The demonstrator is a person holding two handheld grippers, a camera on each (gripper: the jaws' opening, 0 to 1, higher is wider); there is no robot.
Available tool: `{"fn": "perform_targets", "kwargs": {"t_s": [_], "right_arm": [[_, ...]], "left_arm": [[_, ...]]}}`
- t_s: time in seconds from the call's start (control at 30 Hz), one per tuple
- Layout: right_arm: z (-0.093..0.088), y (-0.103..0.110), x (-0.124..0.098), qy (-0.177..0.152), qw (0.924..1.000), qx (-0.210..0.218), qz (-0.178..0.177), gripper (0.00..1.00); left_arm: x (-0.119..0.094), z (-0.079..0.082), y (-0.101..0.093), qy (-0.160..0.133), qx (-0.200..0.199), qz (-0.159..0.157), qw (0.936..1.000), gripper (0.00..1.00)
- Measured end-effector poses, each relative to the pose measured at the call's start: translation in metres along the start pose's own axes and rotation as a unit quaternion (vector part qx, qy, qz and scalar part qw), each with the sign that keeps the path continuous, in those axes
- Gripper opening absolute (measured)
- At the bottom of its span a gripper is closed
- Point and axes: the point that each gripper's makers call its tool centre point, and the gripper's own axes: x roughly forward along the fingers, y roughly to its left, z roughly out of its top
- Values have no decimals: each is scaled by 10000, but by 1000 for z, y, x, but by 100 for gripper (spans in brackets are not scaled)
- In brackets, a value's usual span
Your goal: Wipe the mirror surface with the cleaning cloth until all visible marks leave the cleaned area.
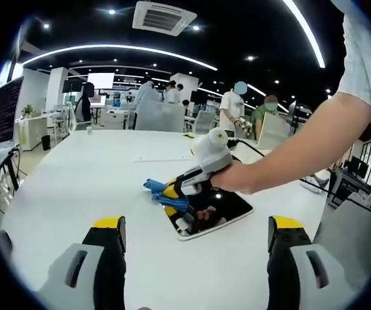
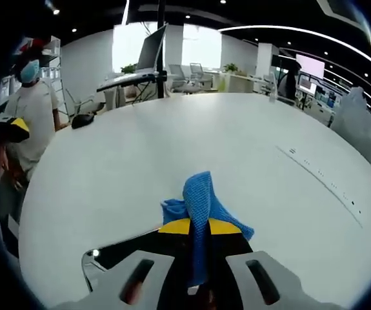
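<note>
Pinching the blue cleaning cloth (image 2: 201,206) between its yellow-tipped jaws, the right gripper (image 2: 198,227) is clenched on the fabric, which bunches up past the tips and lies on the white table (image 2: 250,148) at the near edge of the mirror (image 2: 117,255). In the left gripper view the right gripper (image 1: 172,192) comes in from the right, held by a person's hand (image 1: 237,175), with the cloth (image 1: 162,194) pressed onto the left end of the dark rectangular mirror (image 1: 233,205). The mirror lies flat on the table (image 1: 82,174), tilted diagonally in that view, reflecting the gripper. The left gripper (image 1: 197,234) is released, jaws wide apart and holding nothing, hovering above the table just short of the mirror. Background: people (image 1: 231,106) standing by desks, a ceiling vent (image 1: 163,16), a monitor (image 2: 151,46).
</note>
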Motion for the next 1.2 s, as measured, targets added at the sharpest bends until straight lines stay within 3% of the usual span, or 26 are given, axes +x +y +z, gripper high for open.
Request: {"fn": "perform_targets", "kwargs": {"t_s": [1.2], "right_arm": [[-4, -4, -2, 34, 10000, 5, -52, 3]], "left_arm": [[-4, 11, -3, -100, 99, 14, 9999, 91]]}}
